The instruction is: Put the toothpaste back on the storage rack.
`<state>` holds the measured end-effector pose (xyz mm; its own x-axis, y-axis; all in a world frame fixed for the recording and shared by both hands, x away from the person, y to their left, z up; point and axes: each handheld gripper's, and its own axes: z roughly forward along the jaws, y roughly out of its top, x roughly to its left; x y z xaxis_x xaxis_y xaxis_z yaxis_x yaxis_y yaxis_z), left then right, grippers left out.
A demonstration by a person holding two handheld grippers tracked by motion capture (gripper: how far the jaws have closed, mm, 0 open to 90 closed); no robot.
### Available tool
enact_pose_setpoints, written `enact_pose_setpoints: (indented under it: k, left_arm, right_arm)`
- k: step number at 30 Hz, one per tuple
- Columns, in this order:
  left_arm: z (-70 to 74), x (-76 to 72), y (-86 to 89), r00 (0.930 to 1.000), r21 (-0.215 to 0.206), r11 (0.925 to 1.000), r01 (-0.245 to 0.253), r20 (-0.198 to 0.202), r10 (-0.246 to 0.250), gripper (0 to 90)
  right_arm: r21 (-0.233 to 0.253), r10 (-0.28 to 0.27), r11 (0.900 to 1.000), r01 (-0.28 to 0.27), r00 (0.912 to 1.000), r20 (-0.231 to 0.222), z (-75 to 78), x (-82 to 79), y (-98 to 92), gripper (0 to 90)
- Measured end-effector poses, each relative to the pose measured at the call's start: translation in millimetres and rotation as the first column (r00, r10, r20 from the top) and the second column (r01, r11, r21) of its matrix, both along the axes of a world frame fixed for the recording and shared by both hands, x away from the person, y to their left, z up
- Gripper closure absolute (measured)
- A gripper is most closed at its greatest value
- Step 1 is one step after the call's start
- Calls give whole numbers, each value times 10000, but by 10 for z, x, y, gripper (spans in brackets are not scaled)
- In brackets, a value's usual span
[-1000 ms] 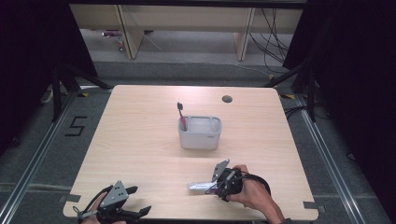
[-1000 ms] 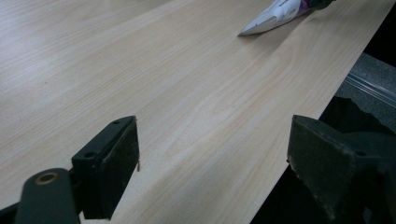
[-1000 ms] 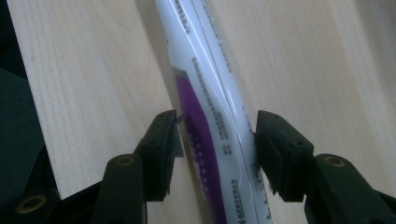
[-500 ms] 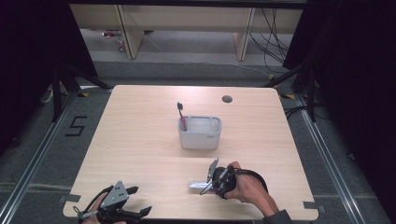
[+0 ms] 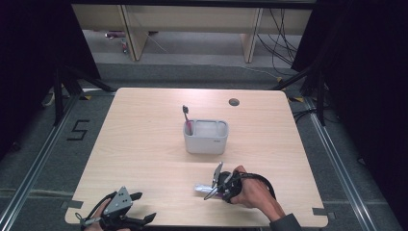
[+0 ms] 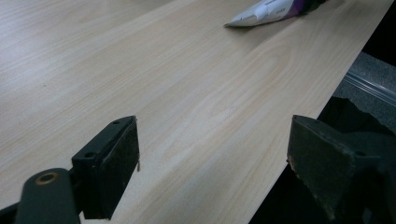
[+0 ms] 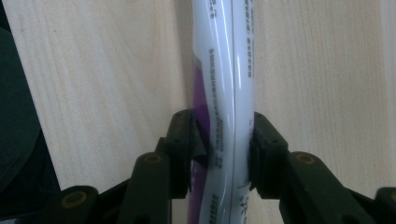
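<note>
White-and-purple tube lies flat on the light wood desk near its front edge, pinched across its body by the right gripper, whose black fingers press it from both sides, held in the person's hand. Left gripper sits at the desk's front-left corner, well apart from the tube, its fingers spread wide with nothing between them, partly overhanging the desk edge. A grey holder stands mid-desk behind the tube with a toothbrush upright in its left compartment.
</note>
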<state>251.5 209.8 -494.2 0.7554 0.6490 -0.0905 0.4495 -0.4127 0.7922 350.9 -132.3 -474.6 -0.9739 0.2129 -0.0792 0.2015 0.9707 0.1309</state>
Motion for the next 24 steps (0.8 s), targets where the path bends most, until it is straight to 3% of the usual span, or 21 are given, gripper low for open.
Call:
enact_pose_setpoints:
  k: [2, 4, 5, 6, 7, 8, 9, 11, 13, 14, 15, 17, 19, 22, 23, 24]
  left_arm:
    - [-18, -10, -17, 9999, -166, 9997, -152, 78, 153, 165]
    - [1, 5, 7, 9999, 272, 9996, 18, 104, -21, 165]
    - [-1, -4, -10, 10000, -47, 10000, -70, 28, 70, 165]
    - [-3, 0, -6, 10000, 75, 10000, -46, 27, 46, 165]
    - [-12, -1, -9, 9998, 203, 9997, -111, 152, 108, 165]
    - [-14, -14, -23, 9999, -123, 9998, -140, 57, 141, 165]
    - [-7, -5, -9, 9999, 114, 9999, -113, 125, 112, 165]
    - [-11, -6, -15, 10000, -156, 9998, -87, 16, 87, 165]
    - [-13, -6, -8, 9999, 156, 9998, -106, 121, 104, 165]
    - [-14, -15, -22, 9999, -116, 9998, -129, 51, 129, 165]
    - [-6, -13, -22, 9999, -93, 9999, -114, 30, 114, 165]
    - [-17, -13, -31, 9999, -192, 9997, -153, 43, 153, 165]
    - [-10, -16, -17, 9999, -62, 10000, -78, 85, 78, 165]
    - [-11, -6, -9, 10000, -187, 9998, -62, 41, 62, 165]
    - [-17, -5, -6, 9998, -36, 9999, -114, 139, 114, 165]
    - [-7, 3, 10, 9999, 193, 9998, 27, 98, -29, 165]
  right_arm:
    - [64, -73, 10000, 74, 9998, -163, 6, -5, 0, 703]
    - [138, -16, 9999, 19, 9997, -251, 17, -17, 0, 757]
    - [50, -8, 10000, 10, 9994, -349, 22, -24, 19, 758]
    - [-30, -431, 9991, 430, 9981, -443, 23, -50, 24, 759]
    - [-60, -389, 9992, 386, 9979, -522, 18, -38, 28, 760]
    - [-10, -394, 9992, 394, 9976, -566, 10, -33, 32, 760]
    - [-126, -283, 9995, 276, 9978, -596, 14, -23, 39, 760]
    - [-86, -411, 9991, 406, 9972, -627, 9, -25, 44, 761]
    - [-68, -499, 9987, 496, 9962, -713, 1, -19, 46, 761]
    - [-98, -592, 9982, 586, 9955, -739, 0, -18, 48, 762]
    - [1, -197, 9998, 197, 9971, -729, -18, 10, 42, 762]
    - [-262, -588, 9980, 569, 9952, -780, -4, -20, 69, 763]
    - [-275, -262, 9993, 244, 9975, -655, -4, -12, 85, 765]
    - [-250, -421, 9989, 408, 9977, -535, -4, -38, 85, 767]
    - [-100, -18, 9999, 13, 9990, -449, -15, -15, 66, 767]
    - [-76, -369, 9993, 365, 9981, -485, 2, -41, 52, 767]
